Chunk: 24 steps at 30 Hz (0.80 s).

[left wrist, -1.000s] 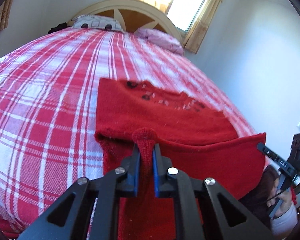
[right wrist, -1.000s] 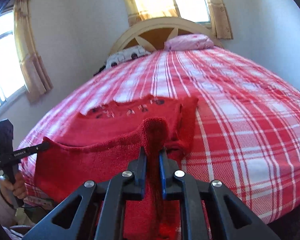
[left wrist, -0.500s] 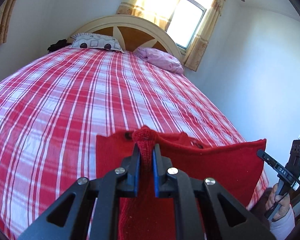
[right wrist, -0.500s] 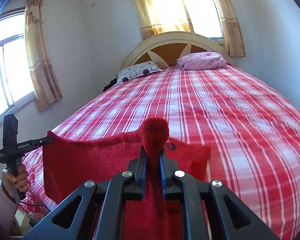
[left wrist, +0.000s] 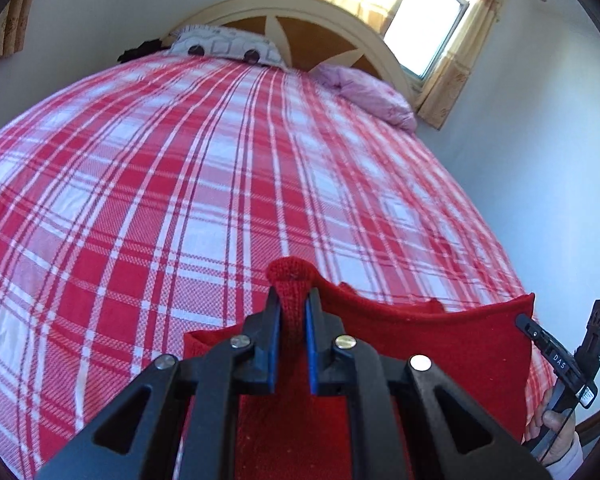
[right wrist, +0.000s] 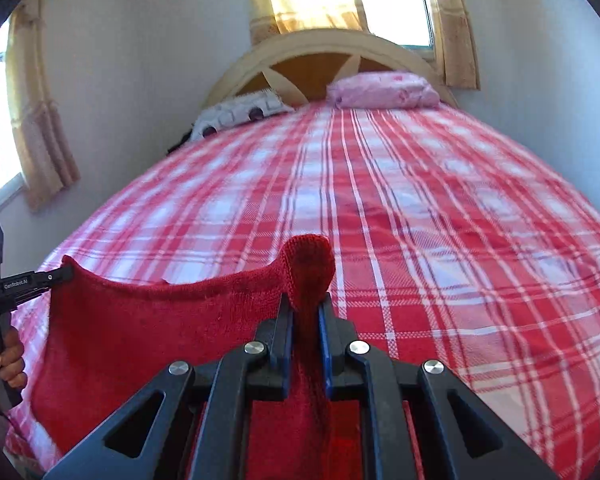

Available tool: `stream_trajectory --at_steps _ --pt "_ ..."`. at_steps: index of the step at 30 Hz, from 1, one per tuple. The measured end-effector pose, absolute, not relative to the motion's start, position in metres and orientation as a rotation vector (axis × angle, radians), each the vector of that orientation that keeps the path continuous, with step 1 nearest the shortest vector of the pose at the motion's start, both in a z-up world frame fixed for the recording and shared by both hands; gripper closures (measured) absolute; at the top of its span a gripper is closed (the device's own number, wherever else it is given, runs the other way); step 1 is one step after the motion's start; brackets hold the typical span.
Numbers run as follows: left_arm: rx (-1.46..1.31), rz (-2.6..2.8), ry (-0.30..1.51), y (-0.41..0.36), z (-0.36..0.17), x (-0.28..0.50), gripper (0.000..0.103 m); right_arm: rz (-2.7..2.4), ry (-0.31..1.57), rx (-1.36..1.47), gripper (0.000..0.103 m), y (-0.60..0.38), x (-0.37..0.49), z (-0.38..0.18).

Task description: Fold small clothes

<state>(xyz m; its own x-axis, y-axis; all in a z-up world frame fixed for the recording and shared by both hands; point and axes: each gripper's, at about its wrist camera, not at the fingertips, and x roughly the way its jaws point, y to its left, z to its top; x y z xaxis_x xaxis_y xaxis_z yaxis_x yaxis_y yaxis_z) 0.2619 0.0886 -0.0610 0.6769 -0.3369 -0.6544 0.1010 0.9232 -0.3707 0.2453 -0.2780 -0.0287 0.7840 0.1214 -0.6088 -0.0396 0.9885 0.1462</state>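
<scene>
While both tools pinch the red knitted garment (left wrist: 440, 344), it hangs between them as a taut sheet at the near edge of the bed (left wrist: 180, 200) — lifted, not lying flat. The left tool (left wrist: 293, 320) is clamped shut on 1 bunched corner, a knob of knit poking up past its blue pads; the right tool (right wrist: 306, 320) is closed the same way on the other corner.

The risks, as I judge them:

- Each grip holds only a small wad of loose knit. A sharp tug or a widening of the gap between the 2 tools could pull a corner free, and the garment would drop askew.
- If 1 tool travels faster than the other, the top edge skews and the fold lands crooked.
- The hanging lower part is hidden behind the tools — it may drag or catch on the plaid bedspread (right wrist: 440, 240) at the bed's edge and bunch underneath.
</scene>
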Motion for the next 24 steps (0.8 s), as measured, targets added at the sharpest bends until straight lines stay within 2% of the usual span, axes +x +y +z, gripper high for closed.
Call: stream_trajectory --at_steps 7,14,15,17,19,21,22,23,24 --pt "-0.312 -0.168 0.901 0.082 -0.105 0.284 0.091 0.003 0.763 0.100 0.092 -0.287 0.272 -0.067" --pt "-0.306 -0.122 0.949 0.085 -0.111 0.288 0.077 -0.040 0.930 0.138 0.092 -0.302 0.293 -0.099" --pt "-0.307 -0.124 0.954 0.085 -0.109 0.288 0.076 -0.027 0.932 0.145 0.088 -0.303 0.293 -0.097" --pt "-0.288 -0.114 0.978 0.086 -0.103 0.286 0.057 0.014 0.934 0.154 0.085 -0.305 0.292 -0.092" --pt "-0.261 -0.097 0.970 0.092 -0.090 0.276 0.047 0.058 0.912 0.224 0.083 -0.316 0.279 -0.078" --pt "-0.245 -0.101 0.910 0.102 -0.073 0.256 0.037 0.075 0.813 0.302 0.079 -0.327 0.255 -0.055" --pt "-0.235 -0.095 0.879 0.107 -0.065 0.244 0.028 0.059 0.744 0.317 0.068 -0.332 0.235 -0.040" --pt "-0.216 -0.082 0.841 0.112 -0.056 0.227 0.022 0.025 0.691 0.301 0.062 -0.334 0.215 -0.027" --pt "-0.201 -0.068 0.821 0.114 -0.052 0.216 0.021 0.007 0.665 0.289 0.057 -0.332 0.204 -0.021"
